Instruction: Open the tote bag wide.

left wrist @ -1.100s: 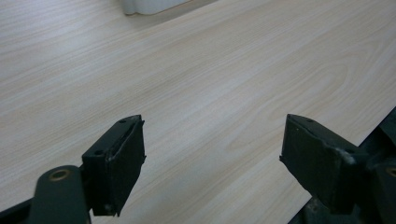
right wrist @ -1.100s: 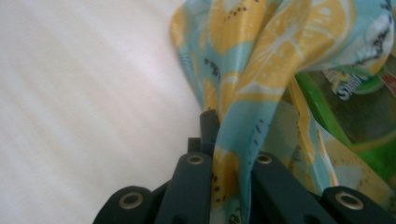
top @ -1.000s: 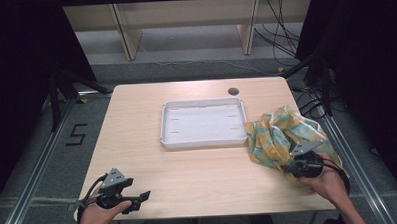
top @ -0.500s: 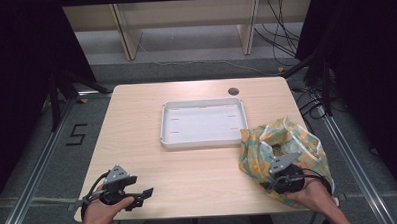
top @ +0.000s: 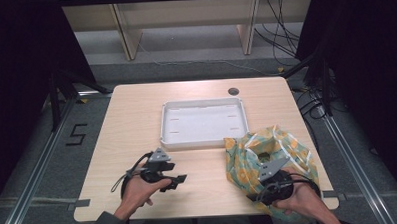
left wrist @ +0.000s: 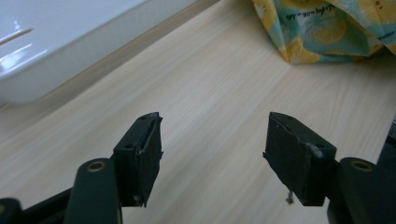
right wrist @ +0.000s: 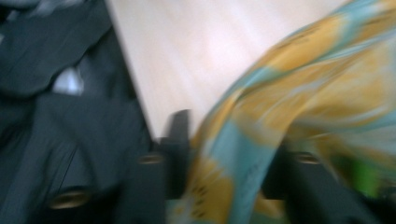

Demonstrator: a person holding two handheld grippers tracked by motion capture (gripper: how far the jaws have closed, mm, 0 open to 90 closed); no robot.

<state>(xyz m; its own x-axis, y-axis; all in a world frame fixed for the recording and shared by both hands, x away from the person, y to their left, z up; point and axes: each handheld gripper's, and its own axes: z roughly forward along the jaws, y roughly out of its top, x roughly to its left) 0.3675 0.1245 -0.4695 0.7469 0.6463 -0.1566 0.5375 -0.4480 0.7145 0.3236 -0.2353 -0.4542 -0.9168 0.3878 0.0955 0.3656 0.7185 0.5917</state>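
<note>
- Dark curtains flank the scene in the high view, with wooden shelf legs and loose cables behind a pale wooden worktop point(top: 136, 109); a white tray point(top: 203, 123) sits near its middle, and a lemon-print cloth bag point(top: 253, 152) lies crumpled at the near right corner, just beside the tray's front right corner
- From that same high view, the left claw point(top: 178, 181) hovers over bare wood near the front edge, pointing toward the bag but well apart from it; the right claw point(top: 254, 192) sits low at the bag's near edge, the hand behind it half buried in fabric
- Seen from the left gripper view, the left claw's jaws have just been closing a little yet stand well apart with nothing between them; bare worktop lies ahead, the tray wall at upper left, a bag corner at upper right
- Blurred as it is, the right gripper view shows what the high view hides: fabric draped between the right claw's jaws, which have just been opening; whether the pads pinch the cloth cannot be told
- Judged from here, the main risk is the bag slipping off the near right edge, since part of it seems to overhang and the right jaws have loosened
- A second risk: the left claw could close on one thin layer, dragging the bag rather than lifting it
</note>
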